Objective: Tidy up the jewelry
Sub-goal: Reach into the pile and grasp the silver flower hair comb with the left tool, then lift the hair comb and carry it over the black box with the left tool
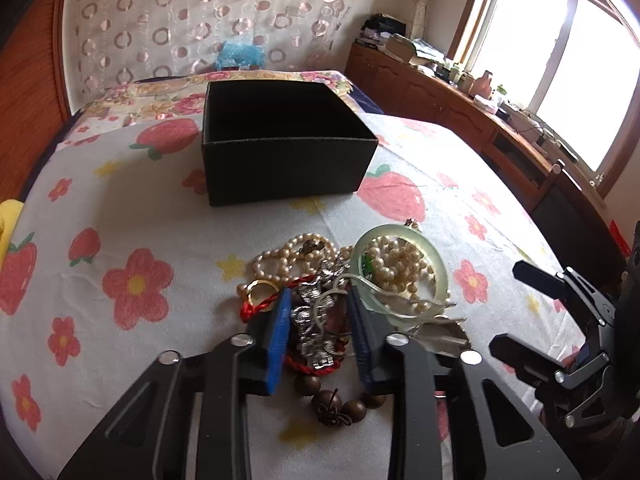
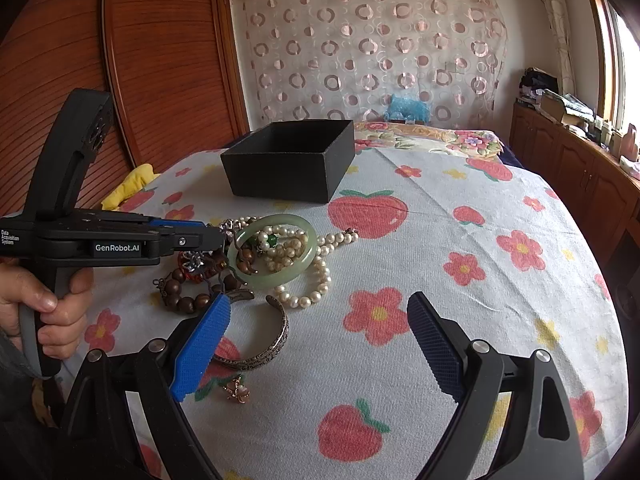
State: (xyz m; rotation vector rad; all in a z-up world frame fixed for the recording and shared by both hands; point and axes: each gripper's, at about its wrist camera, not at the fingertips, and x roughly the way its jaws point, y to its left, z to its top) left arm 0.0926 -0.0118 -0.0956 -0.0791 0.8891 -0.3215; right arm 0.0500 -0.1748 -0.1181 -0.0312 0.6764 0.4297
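The left tongs (image 1: 320,332) sat low over the jewelry pile on the bed (image 1: 120,208), their blue pads narrowed around a silver chain piece (image 1: 316,320) and a tangle of red cord (image 1: 260,306), though whether the pads actually pressed on them could not be told. Just in front of those tongs lay a string of brown wooden beads (image 1: 332,402), and just beyond the left pad a gold ring (image 1: 260,290) rested against a pearl necklace (image 1: 280,258). To the right of the chain lay a pale green bangle (image 1: 438,284) with more pearls heaped inside its ring. The right tongs (image 2: 320,344) stood wide apart and held nothing, hovering over the flowered bedspread near the pile. Between their fingers, close to the left blue pad (image 2: 204,348), lay a silver cuff bracelet (image 2: 264,344), and nearer still a small gold brooch (image 2: 237,390). A hand (image 2: 44,312) gripped the handle of the left tool at the left edge of the right wrist view. Farther back on the bed stood an open black box (image 1: 280,136), well apart from the pile, with nothing visible in its dark inside. Behind it hung a curtain (image 2: 360,48) patterned with circles.
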